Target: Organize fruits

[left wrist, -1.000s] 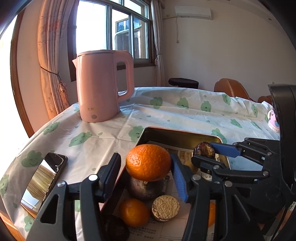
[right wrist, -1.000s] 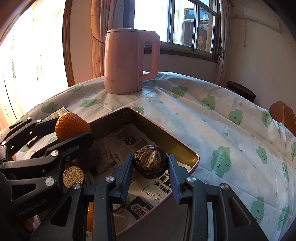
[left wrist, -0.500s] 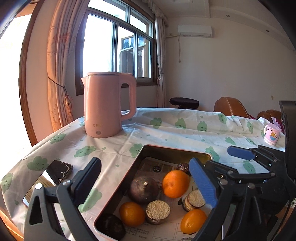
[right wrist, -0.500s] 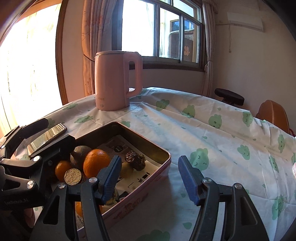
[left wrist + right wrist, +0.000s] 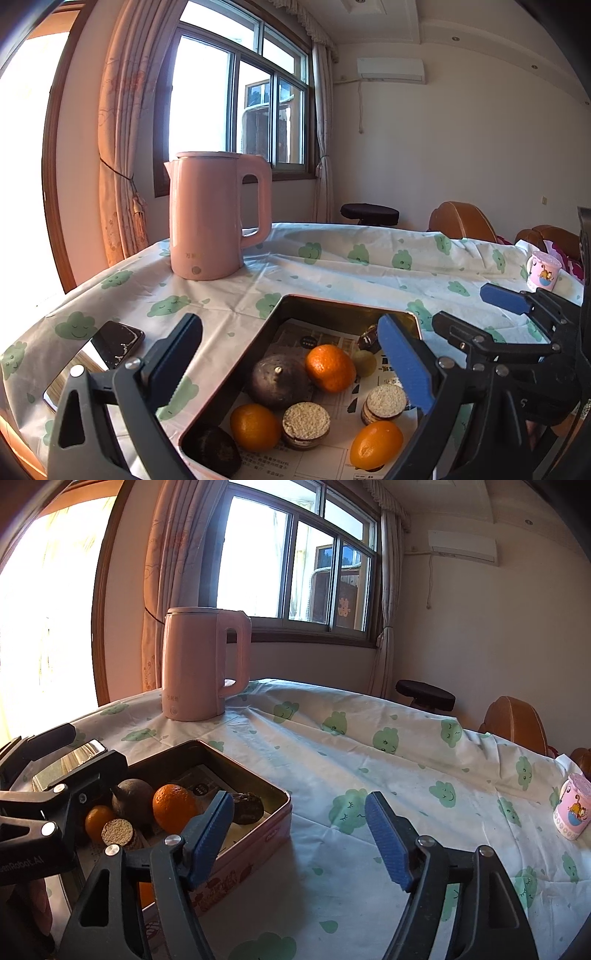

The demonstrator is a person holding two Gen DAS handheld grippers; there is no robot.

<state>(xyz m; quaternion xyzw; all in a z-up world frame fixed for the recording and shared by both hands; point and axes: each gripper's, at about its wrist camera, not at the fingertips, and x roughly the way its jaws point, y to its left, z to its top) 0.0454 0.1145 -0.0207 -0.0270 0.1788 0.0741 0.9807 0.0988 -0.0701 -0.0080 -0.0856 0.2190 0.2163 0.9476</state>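
A pink tin tray (image 5: 280, 306) lined with newspaper holds the fruit. In it lie an orange (image 5: 330, 367), a dark round fruit (image 5: 279, 380), two more oranges (image 5: 255, 426) (image 5: 376, 445), two cut halves with grainy faces (image 5: 306, 424), and a dark wrinkled fruit (image 5: 247, 806) by the far wall. My left gripper (image 5: 290, 332) hangs open above the tray's near end, empty. My right gripper (image 5: 298, 812) is beside the tray's right corner, over the cloth; its jaws are opening with nothing between them.
A pink kettle (image 5: 210, 218) stands at the back left of the cloud-print tablecloth (image 5: 369, 738). A phone (image 5: 96, 354) lies left of the tray. A pink mug (image 5: 572, 812) sits at the far right. Brown chairs (image 5: 461, 221) and a black stool stand behind.
The left gripper let go of the orange and the right let go of the dark wrinkled fruit; both fruits now lie in the tray. Both grippers opened, pulled back and tipped upward.
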